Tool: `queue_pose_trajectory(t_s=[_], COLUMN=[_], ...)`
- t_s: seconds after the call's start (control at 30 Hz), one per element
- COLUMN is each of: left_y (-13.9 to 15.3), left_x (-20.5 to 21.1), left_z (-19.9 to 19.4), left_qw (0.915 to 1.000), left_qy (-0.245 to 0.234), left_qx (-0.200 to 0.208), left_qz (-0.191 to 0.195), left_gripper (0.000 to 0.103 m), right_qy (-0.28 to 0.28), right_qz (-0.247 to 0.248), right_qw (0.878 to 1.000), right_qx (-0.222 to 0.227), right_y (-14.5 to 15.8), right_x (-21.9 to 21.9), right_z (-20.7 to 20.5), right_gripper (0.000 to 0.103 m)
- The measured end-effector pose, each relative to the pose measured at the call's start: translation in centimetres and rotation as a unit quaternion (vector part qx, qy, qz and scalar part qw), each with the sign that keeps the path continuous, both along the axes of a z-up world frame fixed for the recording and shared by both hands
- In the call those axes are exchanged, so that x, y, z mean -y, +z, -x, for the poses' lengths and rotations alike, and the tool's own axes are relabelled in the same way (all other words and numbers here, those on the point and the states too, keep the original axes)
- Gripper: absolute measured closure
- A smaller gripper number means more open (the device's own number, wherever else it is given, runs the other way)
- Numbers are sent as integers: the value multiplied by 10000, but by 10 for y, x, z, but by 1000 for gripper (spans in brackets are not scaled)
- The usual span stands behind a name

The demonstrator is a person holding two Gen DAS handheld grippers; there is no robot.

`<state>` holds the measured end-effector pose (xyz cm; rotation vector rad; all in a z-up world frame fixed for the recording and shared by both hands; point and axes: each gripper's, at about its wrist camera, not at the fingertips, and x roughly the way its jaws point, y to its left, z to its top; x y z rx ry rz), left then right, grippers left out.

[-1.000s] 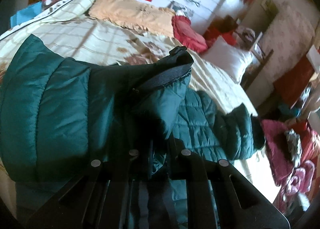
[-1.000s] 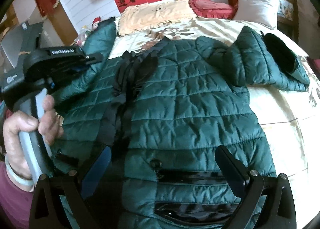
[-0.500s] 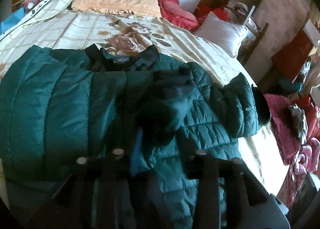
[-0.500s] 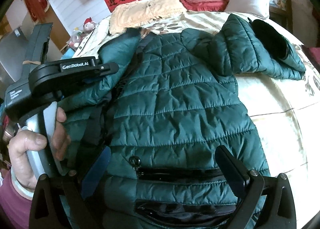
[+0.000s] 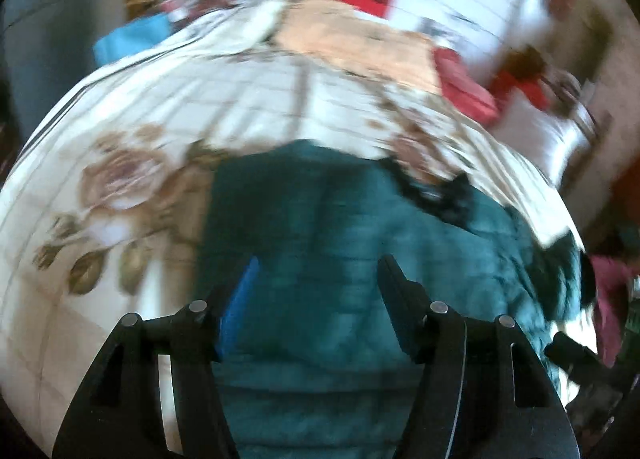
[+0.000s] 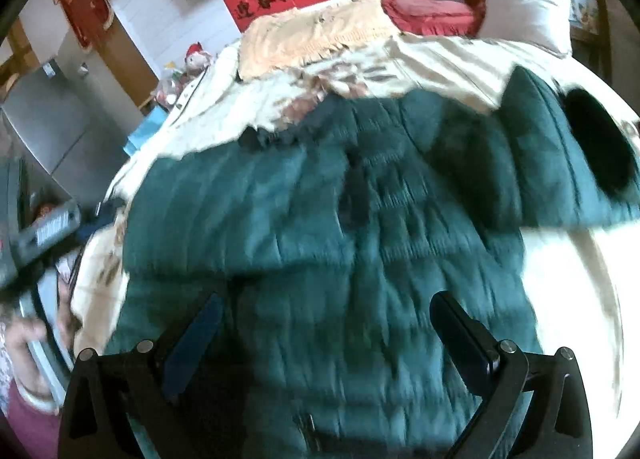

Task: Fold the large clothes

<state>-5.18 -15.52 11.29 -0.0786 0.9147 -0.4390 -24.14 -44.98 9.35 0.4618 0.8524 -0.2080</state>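
Note:
A dark green quilted jacket (image 6: 360, 227) lies spread on the bed, its near-side sleeve folded across the chest (image 6: 224, 219) and the other sleeve (image 6: 560, 163) stretched out to the right. In the blurred left wrist view the jacket (image 5: 340, 239) fills the lower middle. My left gripper (image 5: 318, 271) hovers over it with its jaws opening and nothing between the pads. My right gripper (image 6: 326, 311) is open above the jacket's lower front, nothing in it. The left tool (image 6: 44, 231) and the hand holding it show at the right wrist view's left edge.
The bed (image 6: 460, 55) has a cream floral cover, with an orange blanket (image 6: 320, 31), a red cushion (image 6: 428, 11) and a white pillow (image 6: 528, 7) at its head. A grey cabinet (image 6: 48, 123) stands to the left. Red clothes (image 5: 612, 287) lie beside the bed.
The left gripper let go of the sleeve, which now lies across the jacket's chest, and drew back to the left with its jaws apart. The right gripper drifted over the jacket, still open.

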Motion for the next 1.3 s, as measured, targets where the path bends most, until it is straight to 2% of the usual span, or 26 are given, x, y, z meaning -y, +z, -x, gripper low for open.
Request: queue_pose_trajectory(t_s=[0.17, 0.2, 0.23, 0.3, 0.33, 0.43, 0.5, 0.57, 0.63, 0.73, 0.8, 0.9, 0.97, 1.0, 1.03, 1.07, 1.17, 1.23, 1.3], left_y=[-13, -15, -15, -17, -17, -17, -18, -22, -29, -32, -30, -29, -30, -31, -32, -34, -44, -54, -63], left_x=[-48, -54, -58, -67, -70, -79, -80, -74, -63, -46, -34, -15, -4, 2, 9, 14, 31, 39, 41], left_z=[-11, -12, -14, -18, -19, -26, -26, -27, -29, -28, -28, -32, -35, -37, -39, -40, -46, -49, -51], left_qw=[9983, 9979, 9976, 9969, 9965, 9954, 9952, 9957, 9964, 9966, 9970, 9975, 9977, 9979, 9979, 9978, 9964, 9939, 9930], left_qy=[553, 608, 651, 749, 790, 908, 928, 885, 784, 712, 701, 674, 633, 616, 607, 604, 564, 564, 574], left_qx=[-184, -206, -223, -252, -262, -294, -284, -269, -337, -416, -309, -214, -208, -184, -149, -118, -47, -54, -56], left_qz=[70, 54, 47, 59, 72, 121, 142, 70, -21, 57, 66, -40, -87, -123, -187, -257, -639, -948, -1032], left_gripper=[42, 42, 42, 42, 42, 42, 42, 42, 42, 42, 42, 42, 42, 42, 42, 42, 42, 42, 42], right_qy=[12, 88, 127, 83, 96, 113, -59, -330, -401, -468, -426, -394, -461, -651, -806, -817, -316, 165, 320], right_qz=[71, 61, 3, -319, -376, -4, 349, 657, 848, 957, 965, 1117, 1032, 1073, 1149, 1195, 1150, 1152, 1263], right_qw=[9987, 9979, 9973, 9971, 9975, 9998, 9988, 9962, 9955, 9934, 9932, 9922, 9924, 9912, 9900, 9895, 9927, 9932, 9914], right_qx=[-508, -635, -727, -680, -588, -162, 333, 461, 164, -426, -498, -395, -491, -410, -160, -8, 158, 36, -123], right_y=[-21, -28, -33, -40, -38, -13, 14, 25, 15, -22, -35, -30, -24, -17, -7, -1, 10, 4, -8], right_x=[15, 16, 15, 19, 20, 17, 22, 31, 38, 44, 44, 46, 49, 52, 50, 45, 24, 7, -2], right_z=[-66, -79, -86, -93, -93, -81, -61, -46, -49, -60, -61, -63, -60, -53, -44, -43, -46, -61, -77], right_gripper=[1, 11, 33, 61, 71, 83, 83, 83, 83, 83, 83, 83, 73, 56, 51, 51, 51, 51, 51])
